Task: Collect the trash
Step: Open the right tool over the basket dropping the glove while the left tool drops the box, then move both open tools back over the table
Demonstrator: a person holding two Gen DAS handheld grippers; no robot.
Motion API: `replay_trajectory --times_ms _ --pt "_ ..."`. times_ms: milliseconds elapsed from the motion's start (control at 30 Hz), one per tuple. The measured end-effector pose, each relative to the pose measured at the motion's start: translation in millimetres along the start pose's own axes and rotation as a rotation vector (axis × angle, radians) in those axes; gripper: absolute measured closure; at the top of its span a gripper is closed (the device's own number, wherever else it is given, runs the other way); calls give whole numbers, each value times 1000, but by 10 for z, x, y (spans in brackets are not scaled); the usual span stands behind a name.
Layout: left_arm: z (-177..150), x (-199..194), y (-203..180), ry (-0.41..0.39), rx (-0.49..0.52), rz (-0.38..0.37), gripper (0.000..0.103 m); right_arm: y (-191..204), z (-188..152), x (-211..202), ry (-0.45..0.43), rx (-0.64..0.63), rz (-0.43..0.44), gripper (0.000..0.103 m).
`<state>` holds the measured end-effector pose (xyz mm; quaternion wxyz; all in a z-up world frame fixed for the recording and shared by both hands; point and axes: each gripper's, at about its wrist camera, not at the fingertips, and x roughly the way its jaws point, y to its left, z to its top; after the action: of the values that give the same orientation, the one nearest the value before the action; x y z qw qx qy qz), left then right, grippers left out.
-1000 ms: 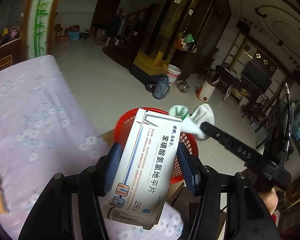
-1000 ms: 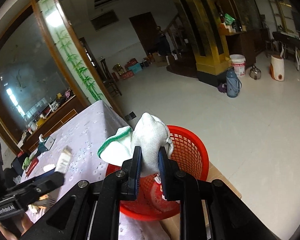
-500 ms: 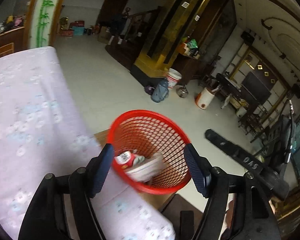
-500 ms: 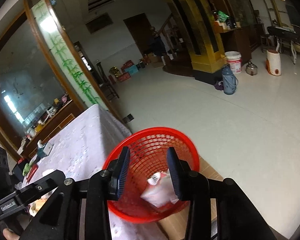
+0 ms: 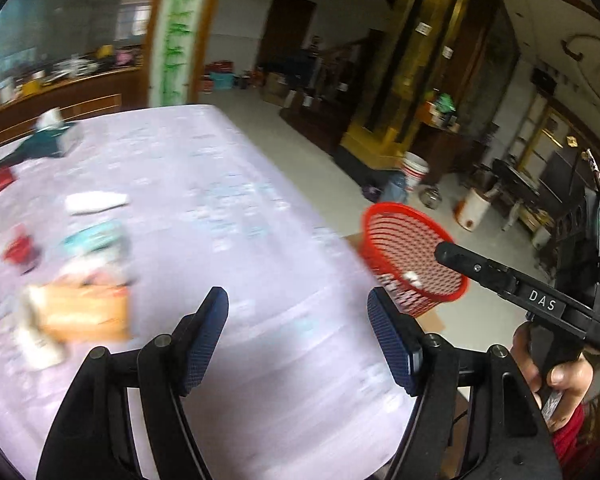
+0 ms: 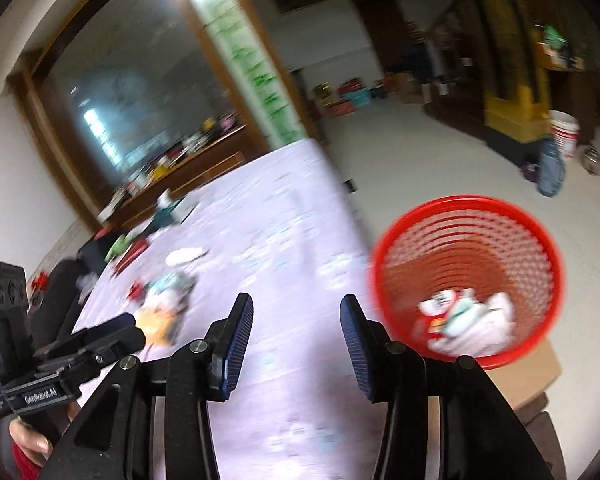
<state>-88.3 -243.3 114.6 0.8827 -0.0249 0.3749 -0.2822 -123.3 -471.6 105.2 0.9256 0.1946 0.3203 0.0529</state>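
Left wrist view: left gripper [image 5: 298, 334] fingers spread wide, nothing between them, over the table [image 5: 228, 208] with its pale purple flowered cloth. Frame is motion-blurred. Loose trash on the table's left part: orange packet [image 5: 86, 312], white wad [image 5: 96, 202], small red item [image 5: 18, 248]; details unreadable. Red mesh basket [image 5: 410, 256] sits just off the table's right edge on a cardboard box [image 6: 528, 372]. Right wrist view: right gripper [image 6: 296, 346] also released and empty, above the cloth beside the basket. Basket already holds white cloth and a red-and-white packet [image 6: 466, 324], blurred. A hand [image 5: 556, 364] grips the right tool's handle.
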Motion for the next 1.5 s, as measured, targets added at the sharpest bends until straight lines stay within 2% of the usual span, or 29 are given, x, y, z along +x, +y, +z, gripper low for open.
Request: replay_trajectory --times_ms 267,367,500,633,667,767,833,900,1067,1300,1400,1500 --pt "-250 -722 1043 -57 -148 180 32 733 -232 372 106 -128 101 51" --pt "-340 -929 1542 -67 -237 257 32 939 -303 532 148 -158 129 51" --pt "-342 -1066 2163 -86 -301 370 31 1120 -383 681 196 -190 160 51" --pt "-301 -967 2857 -34 -387 381 31 1255 -436 752 215 -219 170 51" --pt "-286 -919 3006 -18 -399 358 31 1273 -434 768 219 -222 170 51" --pt "-236 -803 3331 -19 -430 374 31 1304 -462 793 229 -231 162 51" --pt "-186 -671 3473 9 -433 320 31 1304 -466 824 237 -228 155 51" --pt "-167 -573 3659 7 -461 346 31 1304 -469 841 243 -225 154 51" --pt "-244 -386 3862 64 -521 261 31 1335 -480 861 255 -230 158 51" --pt "-535 -551 3390 110 -401 177 31 1447 -484 928 281 -244 184 50" --pt "-546 -528 3183 122 -325 268 31 1577 -476 962 287 -261 200 50" --pt "-504 -462 3229 118 -350 346 31 1728 -487 980 284 -281 213 50"
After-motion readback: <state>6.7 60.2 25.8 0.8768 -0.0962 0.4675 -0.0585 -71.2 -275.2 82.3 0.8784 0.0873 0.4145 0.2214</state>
